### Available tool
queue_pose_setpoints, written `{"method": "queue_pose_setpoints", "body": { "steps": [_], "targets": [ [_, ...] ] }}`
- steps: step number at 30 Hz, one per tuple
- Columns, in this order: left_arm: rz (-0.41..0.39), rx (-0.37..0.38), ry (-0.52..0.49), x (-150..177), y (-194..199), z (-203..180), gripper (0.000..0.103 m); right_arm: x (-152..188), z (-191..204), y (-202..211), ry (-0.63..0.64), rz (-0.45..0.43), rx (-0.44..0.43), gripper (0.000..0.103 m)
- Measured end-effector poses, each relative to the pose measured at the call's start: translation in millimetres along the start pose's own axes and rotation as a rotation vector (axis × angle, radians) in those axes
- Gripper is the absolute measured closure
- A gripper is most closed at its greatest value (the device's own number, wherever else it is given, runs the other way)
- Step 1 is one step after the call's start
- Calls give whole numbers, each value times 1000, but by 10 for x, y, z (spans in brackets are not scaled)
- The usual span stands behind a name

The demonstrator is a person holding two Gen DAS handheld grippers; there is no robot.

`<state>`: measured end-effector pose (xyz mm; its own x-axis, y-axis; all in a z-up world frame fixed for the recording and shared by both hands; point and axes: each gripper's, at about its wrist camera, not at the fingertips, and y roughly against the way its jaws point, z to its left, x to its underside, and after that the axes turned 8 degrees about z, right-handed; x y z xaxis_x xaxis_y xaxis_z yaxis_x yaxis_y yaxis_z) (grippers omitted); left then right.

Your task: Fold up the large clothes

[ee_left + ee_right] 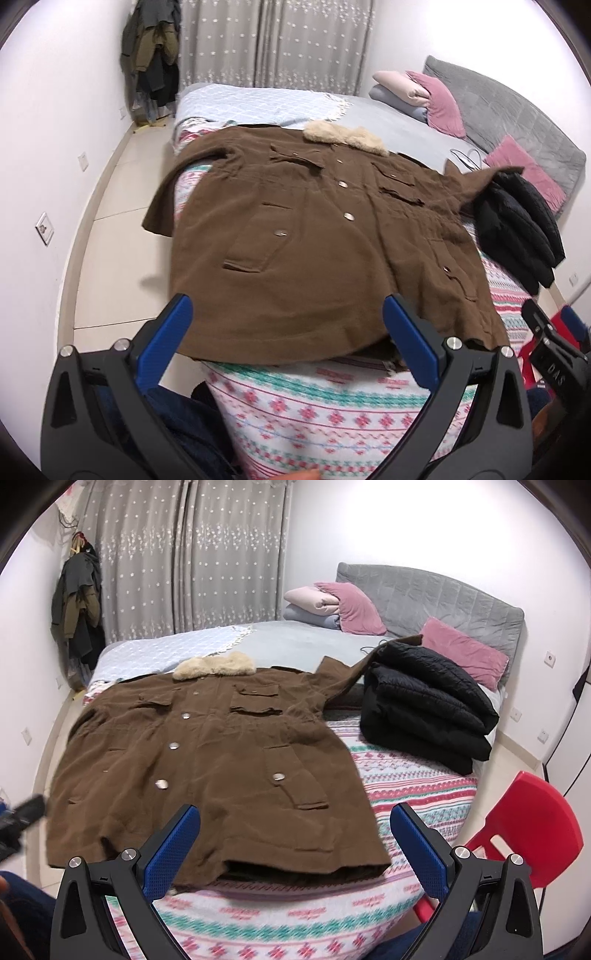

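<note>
A large brown coat (314, 240) (207, 753) with a cream fur collar (345, 137) (215, 666) and metal buttons lies spread face up on the bed, hem toward me. Its one sleeve hangs off the bed's left edge; the other sleeve reaches up against a folded black quilted jacket (517, 225) (424, 705). My left gripper (286, 310) is open, held just above the hem with nothing between its blue pads. My right gripper (295, 818) is open too, over the hem's right part. The right gripper's body (554, 354) shows at the left wrist view's right edge.
The bed carries a patterned blanket (406, 786), a grey sheet, pink pillows (465, 657) and folded bedding by the grey headboard (443, 598). A red plastic chair (528, 830) stands at the bed's right. Clothes hang on a rack (155, 48) in the corner by the curtain. Tiled floor lies left of the bed.
</note>
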<state>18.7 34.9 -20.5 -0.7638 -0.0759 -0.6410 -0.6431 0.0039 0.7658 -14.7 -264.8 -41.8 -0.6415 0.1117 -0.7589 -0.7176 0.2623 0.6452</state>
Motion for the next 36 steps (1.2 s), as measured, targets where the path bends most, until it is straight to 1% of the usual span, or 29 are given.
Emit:
{"method": "queue_pose_setpoints", "body": {
  "steps": [3,6,8,11,14,17,19,20,21,23,25,26,28,29,30,31,32,33,34,35,36],
  "targets": [
    [31,27,59,-26,-114,256,1,3,-246,-274,-56,57,-26,0],
    [84,37,145,-17,-303,574,1,24,-501,-549,-106,115,-26,0],
    [136,59,204,11,-448,753,1,43,-651,-692,-138,149,-34,0],
    [211,71,258,67,-626,928,1,107,-928,-941,-235,221,-97,0],
    [250,89,337,135,-805,1161,1,213,-1100,-1131,-318,278,-136,0],
    [276,111,394,223,-972,1342,1,322,-1089,-1294,-353,334,-159,1],
    [283,115,431,303,-1075,1445,6,362,-1082,-1362,-344,348,-157,7],
    [275,132,444,333,-1117,1498,6,386,-1086,-1394,-347,354,-162,11],
    [281,153,457,367,-1163,1523,7,416,-1112,-1429,-363,362,-177,13],
    [283,209,478,400,-1228,1528,11,457,-1183,-1499,-418,376,-224,27],
    [272,255,484,411,-1275,1497,13,487,-1203,-1516,-443,375,-266,31],
    [271,271,482,397,-1316,1473,15,495,-1189,-1536,-440,378,-275,32],
    [277,313,483,386,-1381,1428,34,506,-1149,-1603,-429,390,-288,36],
    [283,338,488,390,-1408,1422,39,510,-1138,-1629,-430,398,-285,40],
    [282,366,495,391,-1409,1405,51,526,-1144,-1649,-442,409,-286,42],
    [273,382,497,386,-1407,1396,52,535,-1158,-1635,-450,400,-292,46],
    [269,372,491,384,-1391,1384,53,541,-1173,-1610,-454,386,-308,50],
    [258,370,485,382,-1367,1376,58,541,-1180,-1603,-456,387,-314,52],
    [251,371,479,381,-1346,1368,64,547,-1192,-1586,-459,380,-319,59],
    [249,368,472,383,-1342,1362,67,554,-1203,-1571,-462,369,-330,66],
    [243,367,463,385,-1329,1352,73,562,-1209,-1556,-463,367,-342,68]
  ]
}}
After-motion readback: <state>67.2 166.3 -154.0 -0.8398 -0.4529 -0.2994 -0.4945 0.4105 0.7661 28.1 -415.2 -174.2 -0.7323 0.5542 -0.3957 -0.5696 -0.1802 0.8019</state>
